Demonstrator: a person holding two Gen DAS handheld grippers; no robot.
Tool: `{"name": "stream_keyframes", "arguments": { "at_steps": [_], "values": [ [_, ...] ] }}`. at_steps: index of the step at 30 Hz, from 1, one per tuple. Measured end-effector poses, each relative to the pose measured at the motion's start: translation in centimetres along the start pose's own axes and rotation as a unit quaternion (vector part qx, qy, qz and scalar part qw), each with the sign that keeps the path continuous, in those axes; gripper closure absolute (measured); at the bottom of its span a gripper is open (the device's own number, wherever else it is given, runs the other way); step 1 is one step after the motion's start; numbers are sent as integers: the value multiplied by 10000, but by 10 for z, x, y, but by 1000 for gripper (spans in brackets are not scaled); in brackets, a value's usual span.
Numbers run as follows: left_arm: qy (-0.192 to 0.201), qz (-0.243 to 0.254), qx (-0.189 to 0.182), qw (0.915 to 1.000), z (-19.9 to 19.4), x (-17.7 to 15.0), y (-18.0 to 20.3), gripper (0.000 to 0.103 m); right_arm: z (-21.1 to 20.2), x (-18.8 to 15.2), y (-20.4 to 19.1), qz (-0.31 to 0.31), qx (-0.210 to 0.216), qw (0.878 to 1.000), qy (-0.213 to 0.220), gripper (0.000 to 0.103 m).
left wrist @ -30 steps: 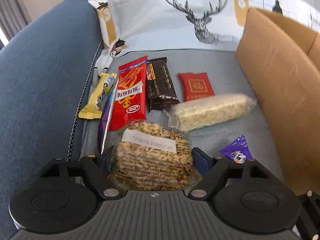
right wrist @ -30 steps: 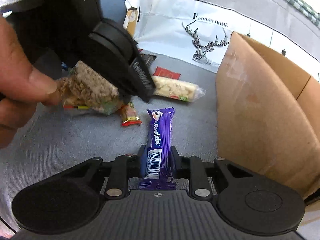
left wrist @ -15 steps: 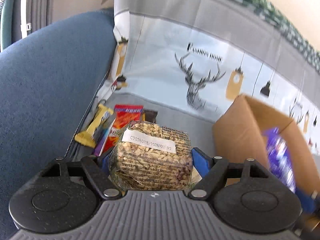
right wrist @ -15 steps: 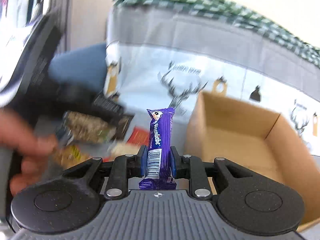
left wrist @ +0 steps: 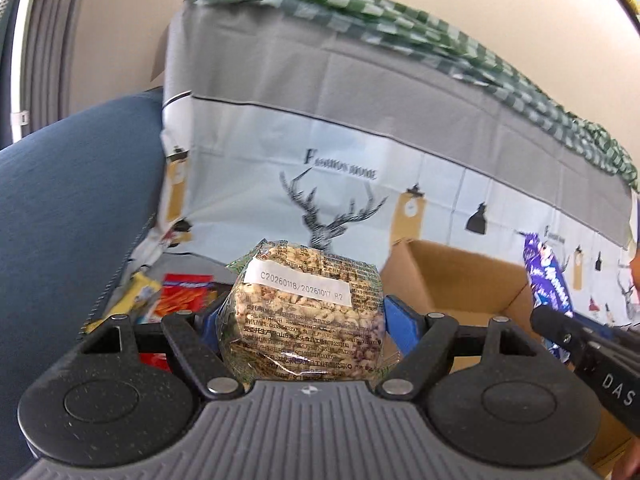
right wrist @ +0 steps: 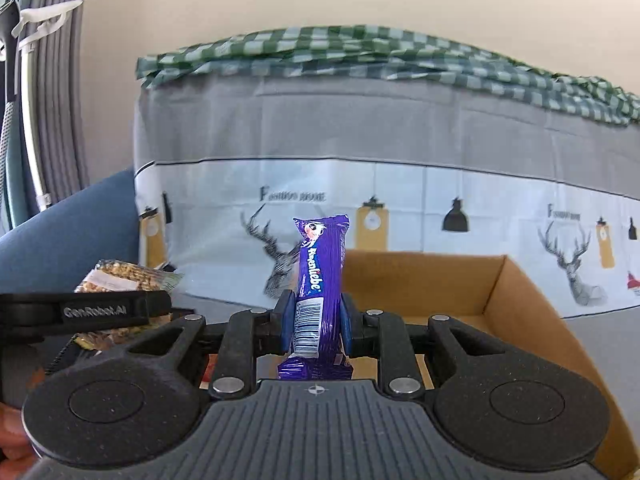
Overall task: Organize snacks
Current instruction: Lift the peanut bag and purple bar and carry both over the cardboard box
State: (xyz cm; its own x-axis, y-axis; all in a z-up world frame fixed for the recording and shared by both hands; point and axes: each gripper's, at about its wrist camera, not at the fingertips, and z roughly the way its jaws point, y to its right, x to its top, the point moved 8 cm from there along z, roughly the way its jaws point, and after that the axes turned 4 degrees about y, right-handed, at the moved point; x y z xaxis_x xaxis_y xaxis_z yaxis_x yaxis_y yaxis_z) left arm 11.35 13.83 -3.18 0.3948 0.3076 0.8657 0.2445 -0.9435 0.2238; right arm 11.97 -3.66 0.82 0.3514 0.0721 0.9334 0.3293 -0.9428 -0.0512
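My left gripper [left wrist: 302, 316] is shut on a clear-wrapped peanut brittle block [left wrist: 304, 312] with a white date label, held up in the air. My right gripper [right wrist: 314, 316] is shut on a purple chocolate bar [right wrist: 320, 276], held upright in front of the open cardboard box [right wrist: 516, 304]. The purple bar also shows at the right of the left wrist view [left wrist: 548, 284], beside the box [left wrist: 460, 276]. The peanut block and the left gripper show at the left of the right wrist view [right wrist: 120, 276]. A red packet [left wrist: 182, 296] and a yellow bar [left wrist: 134, 296] lie below on the grey cloth.
A blue sofa arm [left wrist: 68, 216] rises at the left. A cushion cover with a deer print [left wrist: 320, 184] stands behind the snacks and the box. A green checked cloth [right wrist: 360, 56] lies along its top.
Both grippers have lifted their snacks off the cloth and tilted up. The views now face the backrest and the box instead of the snack pile.
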Motion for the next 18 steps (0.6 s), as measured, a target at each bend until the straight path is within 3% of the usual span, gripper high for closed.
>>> {"name": "stream_keyframes", "arguments": {
  "at_steps": [9, 18],
  "values": [
    [406, 213, -557, 9974, -5, -7, 70, 20, -4, -5, 63, 55, -385, 9992, 70, 79],
    [326, 401, -1152, 9920, -7, -24, 123, 20, -2, -18, 122, 188, -773, 9968, -11, 79]
  ]
}}
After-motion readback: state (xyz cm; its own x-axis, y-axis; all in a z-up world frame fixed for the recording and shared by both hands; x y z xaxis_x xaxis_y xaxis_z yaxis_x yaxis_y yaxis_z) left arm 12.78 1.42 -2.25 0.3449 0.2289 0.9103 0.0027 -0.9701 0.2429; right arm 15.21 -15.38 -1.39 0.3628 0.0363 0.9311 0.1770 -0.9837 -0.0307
